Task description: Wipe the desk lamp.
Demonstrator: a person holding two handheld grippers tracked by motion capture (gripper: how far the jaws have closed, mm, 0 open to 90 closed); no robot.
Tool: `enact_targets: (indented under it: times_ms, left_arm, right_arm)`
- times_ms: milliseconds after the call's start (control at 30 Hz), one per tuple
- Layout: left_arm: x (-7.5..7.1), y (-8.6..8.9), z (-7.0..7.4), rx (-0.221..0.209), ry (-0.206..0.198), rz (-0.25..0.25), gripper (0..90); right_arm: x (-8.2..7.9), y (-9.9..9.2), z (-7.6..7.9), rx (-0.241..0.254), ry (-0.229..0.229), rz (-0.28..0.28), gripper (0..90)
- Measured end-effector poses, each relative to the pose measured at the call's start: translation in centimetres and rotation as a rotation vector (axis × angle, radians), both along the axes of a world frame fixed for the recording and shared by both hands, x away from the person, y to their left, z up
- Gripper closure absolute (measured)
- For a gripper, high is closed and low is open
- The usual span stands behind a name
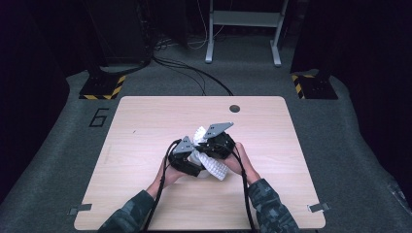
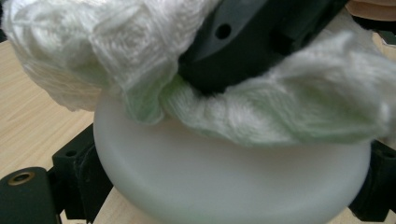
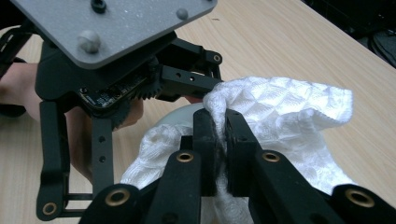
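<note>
Near the middle of the surface: both tongs meet over a white round dish and a white cloth, in front of the person's hands.
Surface (image 1: 145,121): pale wood, with a dark round hole near its far edge.
Dish (image 2: 224,177): white, smooth and round; it sits between the jaws of the left tongs, which stand wide at its two sides.
Left tongs (image 1: 187,158): gripping the dish by its edges.
Cloth (image 3: 280,107): white and quilted, draped over the top of the dish and bunched against it.
Right tongs (image 3: 222,135): closed tight on a fold of the cloth, pinched between the two black pads (image 3: 205,130).
Right tongs in the high view (image 1: 218,143): just beside the left tongs, almost touching.
Sleeves: camouflage pattern, coming in from the near edge.
</note>
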State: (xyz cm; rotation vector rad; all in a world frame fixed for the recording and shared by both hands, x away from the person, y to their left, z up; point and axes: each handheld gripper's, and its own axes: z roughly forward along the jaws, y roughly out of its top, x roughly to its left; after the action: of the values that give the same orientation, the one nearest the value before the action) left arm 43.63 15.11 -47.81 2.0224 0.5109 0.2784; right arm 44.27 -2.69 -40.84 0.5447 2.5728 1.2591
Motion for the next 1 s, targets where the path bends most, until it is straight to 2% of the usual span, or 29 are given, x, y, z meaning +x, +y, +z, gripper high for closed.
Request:
enact_targets:
  times_ms: [300, 400, 500, 700, 867, 1000]
  left_arm:
    - [0.1, 0.0, 0.0, 0.002, -0.004, -0.002, 8.8]
    - [0.1, 0.0, 0.0, 0.003, -0.004, -0.004, 8.8]
    - [0.1, 0.0, 0.0, -0.001, -0.003, -0.002, 8.8]
    - [0.1, 0.0, 0.0, 0.002, -0.006, -0.004, 8.8]
    - [0.1, 0.0, 0.0, 0.0, -0.003, -0.003, 8.8]
    - [0.1, 0.0, 0.0, -0.001, -0.005, -0.001, 8.8]
  right_arm:
    - [-0.5, -0.1, 0.0, 0.007, -0.001, 0.06, 85.0]
    - [-0.8, -0.2, 0.0, 0.01, 0.005, 0.088, 85.0]
    - [-1.1, -0.3, 0.1, 0.015, 0.019, 0.093, 85.0]
    - [-1.6, -1.5, 0.1, 0.007, 0.023, 0.124, 85.1]
    - [-1.6, -2.9, 0.1, 0.014, 0.034, 0.094, 85.0]
    - [-1.3, -3.3, 0.1, 0.013, 0.033, 0.07, 85.0]
